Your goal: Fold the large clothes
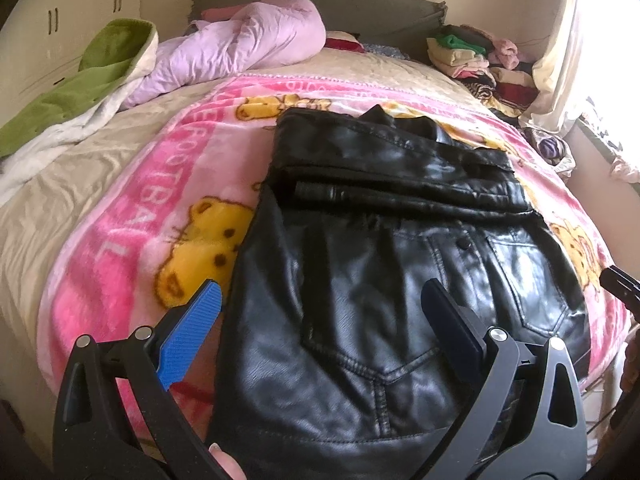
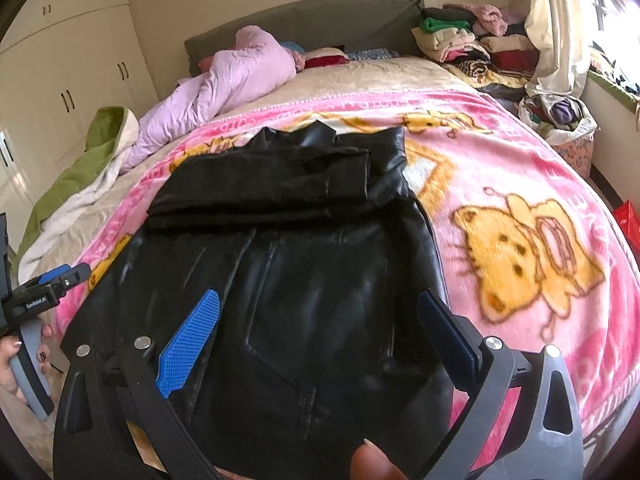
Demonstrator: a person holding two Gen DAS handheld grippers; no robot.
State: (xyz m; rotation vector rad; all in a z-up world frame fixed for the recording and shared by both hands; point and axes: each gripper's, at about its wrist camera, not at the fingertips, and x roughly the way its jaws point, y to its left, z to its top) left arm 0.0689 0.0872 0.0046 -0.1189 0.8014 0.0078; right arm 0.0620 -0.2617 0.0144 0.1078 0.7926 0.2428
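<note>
Your pink fleece blanket with yellow cartoon cats (image 1: 132, 216) covers the bed; on it lies the black leather jacket (image 1: 380, 280), its far part folded over itself. Your left gripper (image 1: 320, 320) and right gripper (image 2: 320, 320) both hover above its near end, blue-padded fingers (image 2: 192, 336) spread wide, gripping nothing.

A home bedroom — a bed (image 2: 400, 70) with headboard (image 2: 320, 20), a pink cartoon blanket (image 2: 500, 152) and lilac duvet (image 2: 224, 76), cream wardrobes (image 2: 72, 60) — plus stacked clothes (image 2: 472, 40) by a curtained window (image 2: 556, 20).
</note>
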